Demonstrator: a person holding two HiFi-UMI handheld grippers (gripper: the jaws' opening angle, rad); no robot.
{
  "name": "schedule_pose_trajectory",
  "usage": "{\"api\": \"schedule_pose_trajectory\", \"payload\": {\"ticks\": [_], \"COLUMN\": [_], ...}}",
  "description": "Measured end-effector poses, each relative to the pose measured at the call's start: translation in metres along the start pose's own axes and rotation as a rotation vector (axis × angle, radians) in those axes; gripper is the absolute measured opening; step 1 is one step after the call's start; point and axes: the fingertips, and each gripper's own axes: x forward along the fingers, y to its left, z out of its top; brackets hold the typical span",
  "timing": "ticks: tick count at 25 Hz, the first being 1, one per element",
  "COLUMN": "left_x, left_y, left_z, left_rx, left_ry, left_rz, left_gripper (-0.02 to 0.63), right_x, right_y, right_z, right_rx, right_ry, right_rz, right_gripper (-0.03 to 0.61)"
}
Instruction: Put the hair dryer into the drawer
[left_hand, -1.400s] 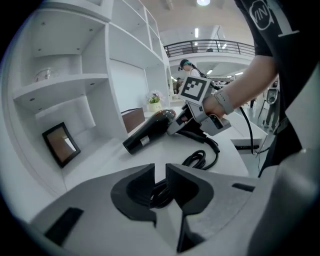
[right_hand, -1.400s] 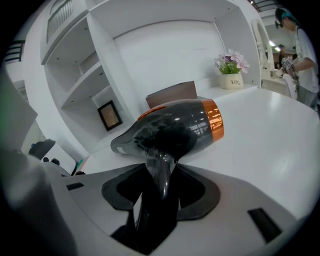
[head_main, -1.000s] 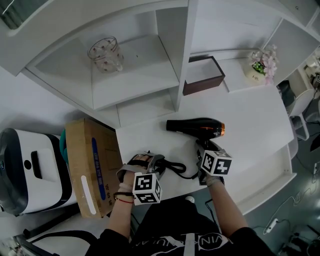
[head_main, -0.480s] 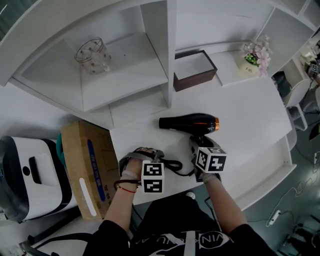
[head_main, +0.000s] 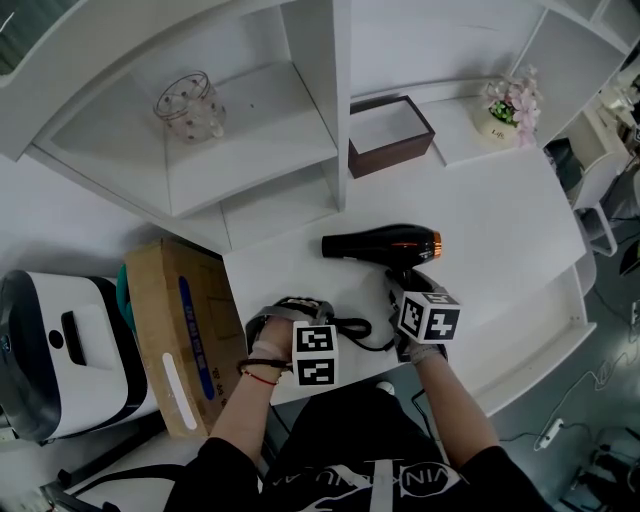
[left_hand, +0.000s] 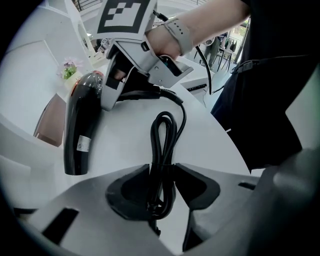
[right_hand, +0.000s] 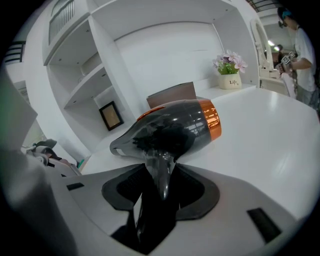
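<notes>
The black hair dryer (head_main: 380, 243) with an orange ring lies on the white table (head_main: 500, 240). Its barrel (right_hand: 175, 127) points left. My right gripper (head_main: 402, 288) is shut on the handle (right_hand: 161, 175), which fills the gap between its jaws. The black power cord (head_main: 352, 328) runs left from the handle into a folded bundle (left_hand: 162, 145). My left gripper (head_main: 300, 315) points steeply down over that bundle. Its jaws have just been closing, and the pads (left_hand: 192, 182) now pinch the cord. The hair dryer (left_hand: 80, 125) and the right gripper (left_hand: 122, 75) also show in the left gripper view.
A brown open box (head_main: 390, 135) and a flower pot (head_main: 505, 105) stand at the back of the table. A glass cup (head_main: 190, 105) sits on the shelf unit. A cardboard box (head_main: 185, 335) and a white appliance (head_main: 55, 350) stand at the left. A person (right_hand: 300, 45) stands far right.
My left gripper has shifted right and down onto the cord bundle and tilted more steeply. The right gripper and the hair dryer have stayed where they were.
</notes>
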Motion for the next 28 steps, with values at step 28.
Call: {"api": "schedule_pose_trajectory", "payload": {"ticks": [28], "left_x": [0.02], "left_y": [-0.027], "left_z": [0.196], "left_rx": [0.237], "left_ry": [-0.041], "left_rz": [0.01], "left_gripper": [0.16], "right_x": [-0.174], "right_y": [-0.181], "right_z": [-0.038], "right_rx": [0.292], "right_ry": [-0.202], "right_rz": [-0.179], "right_gripper": [0.178]}}
